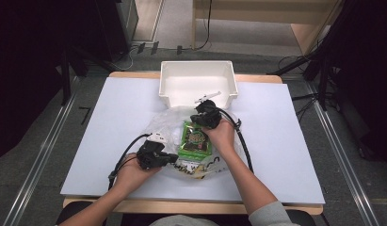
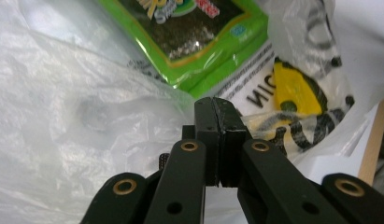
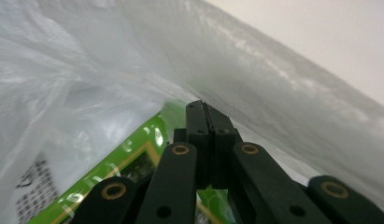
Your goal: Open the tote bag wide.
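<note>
Jaws of both grippers are pressed fully together, nothing visibly pinched. From the high view, the left gripper point(image 1: 174, 159) sits at seven o'clock of a clear plastic bag point(image 1: 164, 123) mid-table, the right gripper point(image 1: 197, 118) at its twelve o'clock edge — a green snack packet point(image 1: 196, 140) lies inside, a white bin point(image 1: 197, 83) beyond. Left gripper view: closed tips point(image 2: 213, 103) over the bag film point(image 2: 63, 116), packet point(image 2: 199, 42) at twelve o'clock. Right gripper view: closed tips point(image 3: 204, 108) against bag film point(image 3: 273, 88) — packet point(image 3: 133, 154) at seven o'clock.

We note a thin, crinkled translucent plastic bag point(image 1: 167, 123), a glossy green foil packet point(image 1: 196, 139), and a smooth white plastic bin point(image 1: 198, 82).
</note>
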The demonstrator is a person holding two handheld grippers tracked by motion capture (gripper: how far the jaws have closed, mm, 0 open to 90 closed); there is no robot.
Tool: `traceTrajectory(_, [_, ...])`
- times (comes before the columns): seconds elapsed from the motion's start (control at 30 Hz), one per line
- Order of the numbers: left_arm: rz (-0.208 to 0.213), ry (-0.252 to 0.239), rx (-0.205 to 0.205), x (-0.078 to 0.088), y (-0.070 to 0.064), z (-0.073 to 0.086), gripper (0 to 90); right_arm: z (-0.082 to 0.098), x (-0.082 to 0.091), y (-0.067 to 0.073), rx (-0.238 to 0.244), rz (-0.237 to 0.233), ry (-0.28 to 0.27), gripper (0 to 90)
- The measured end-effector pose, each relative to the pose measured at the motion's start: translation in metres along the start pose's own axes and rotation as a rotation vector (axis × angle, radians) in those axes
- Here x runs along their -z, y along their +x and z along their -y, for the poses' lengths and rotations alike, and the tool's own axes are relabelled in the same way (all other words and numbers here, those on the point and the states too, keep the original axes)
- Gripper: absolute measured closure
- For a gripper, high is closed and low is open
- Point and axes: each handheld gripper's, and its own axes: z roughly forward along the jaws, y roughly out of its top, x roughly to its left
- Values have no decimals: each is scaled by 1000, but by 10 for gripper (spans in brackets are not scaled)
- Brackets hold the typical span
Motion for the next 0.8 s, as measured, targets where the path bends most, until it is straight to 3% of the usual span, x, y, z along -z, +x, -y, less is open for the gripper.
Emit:
traceTrajectory(0.1, [4,1,6,-1,0,2,900,-2,-10,-6,-23,1,-13,900])
traceTrajectory(0.33, [6,26,6,-4,0,8,900,-1,-22,-8,-20,-5,-17,900])
traceTrajectory(0.47, [11,41,12,-5,0,15,900,0,-28,-17,-32,3,-10,900])
traceTrajectory(0.7, [24,44,19,-2,1,16,900,0,-28,-22,-55,-2,-11,900])
traceTrajectory(0.8, [37,14,27,2,3,12,892,-2,-20,-20,-70,-30,-28,900])
